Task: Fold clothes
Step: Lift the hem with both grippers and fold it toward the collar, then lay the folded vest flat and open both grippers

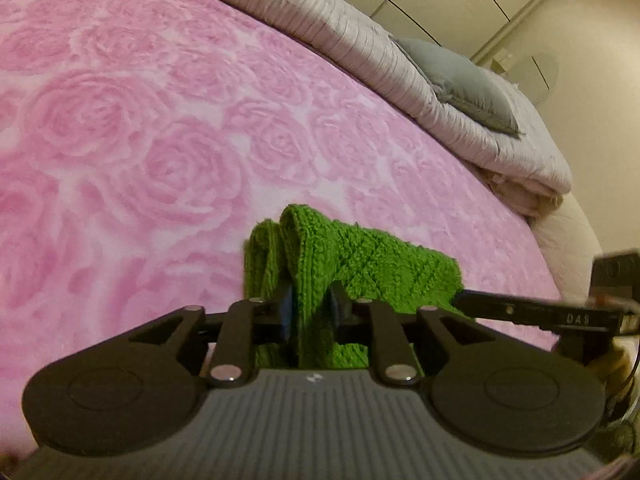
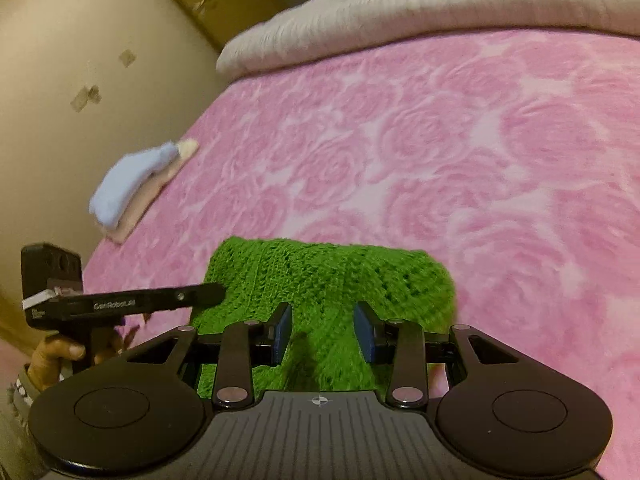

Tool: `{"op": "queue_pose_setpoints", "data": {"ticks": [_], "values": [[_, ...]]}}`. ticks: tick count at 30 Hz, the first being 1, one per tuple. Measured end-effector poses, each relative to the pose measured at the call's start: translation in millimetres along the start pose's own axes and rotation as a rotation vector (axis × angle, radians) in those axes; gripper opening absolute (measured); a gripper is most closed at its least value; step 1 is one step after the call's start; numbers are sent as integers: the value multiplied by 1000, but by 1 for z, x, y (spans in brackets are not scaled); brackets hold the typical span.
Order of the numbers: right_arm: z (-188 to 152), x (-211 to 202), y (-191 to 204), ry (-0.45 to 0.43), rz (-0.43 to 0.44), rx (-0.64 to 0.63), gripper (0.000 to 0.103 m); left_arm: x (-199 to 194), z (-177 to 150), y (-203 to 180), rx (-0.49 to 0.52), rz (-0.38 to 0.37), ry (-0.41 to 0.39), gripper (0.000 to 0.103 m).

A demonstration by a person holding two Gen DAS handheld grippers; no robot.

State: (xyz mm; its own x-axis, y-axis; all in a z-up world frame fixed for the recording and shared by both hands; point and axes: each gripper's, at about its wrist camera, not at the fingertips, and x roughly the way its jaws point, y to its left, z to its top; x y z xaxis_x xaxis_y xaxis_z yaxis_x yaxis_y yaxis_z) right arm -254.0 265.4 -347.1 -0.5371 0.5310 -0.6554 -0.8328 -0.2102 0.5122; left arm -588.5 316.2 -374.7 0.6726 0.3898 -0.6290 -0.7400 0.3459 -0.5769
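A green knitted garment is bunched up over the pink rose-patterned bed cover. My left gripper is shut on a thick upright fold at its left end. In the right wrist view the same green garment fills the narrow gap between the blue pads of my right gripper, which is shut on it. The right gripper's finger reaches the garment's right edge in the left wrist view. The left gripper's finger touches the garment's left edge in the right wrist view.
A folded stack of light blue and cream clothes lies near the bed's left edge. A rolled grey quilt with a grey pillow runs along the far side. A hand holds the left gripper's handle. Cream walls and cupboards stand behind.
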Motion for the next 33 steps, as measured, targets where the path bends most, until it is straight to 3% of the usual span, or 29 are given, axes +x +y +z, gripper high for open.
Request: {"op": "queue_pose_setpoints", "data": {"ticks": [7, 9, 13, 15, 18, 23, 25, 28, 33], "values": [[-77, -72, 9, -82, -94, 78, 39, -56, -61, 10, -190, -68, 10, 29], [-99, -85, 13, -94, -81, 126, 38, -55, -71, 8, -216, -81, 20, 34], [-126, -92, 26, -142, -13, 223, 38, -53, -91, 5, -269, -105, 39, 33], [-130, -84, 32, -140, -22, 243, 38, -51, -101, 3, -295, -118, 48, 11], [-131, -74, 40, -116, -36, 265, 35, -71, -92, -4, -249, -133, 8, 6], [-116, -81, 67, -116, -48, 172, 33, -79, -89, -4, -219, -107, -5, 5], [-114, -75, 78, -78, -81, 126, 33, -77, -90, -4, -209, -87, 0, 5], [-119, -51, 88, 15, -218, 32, 33, -75, -91, -2, -196, -58, 8, 5], [-132, -61, 103, -36, -248, -84, 33, -72, -93, -1, -173, -10, 22, 6]]}}
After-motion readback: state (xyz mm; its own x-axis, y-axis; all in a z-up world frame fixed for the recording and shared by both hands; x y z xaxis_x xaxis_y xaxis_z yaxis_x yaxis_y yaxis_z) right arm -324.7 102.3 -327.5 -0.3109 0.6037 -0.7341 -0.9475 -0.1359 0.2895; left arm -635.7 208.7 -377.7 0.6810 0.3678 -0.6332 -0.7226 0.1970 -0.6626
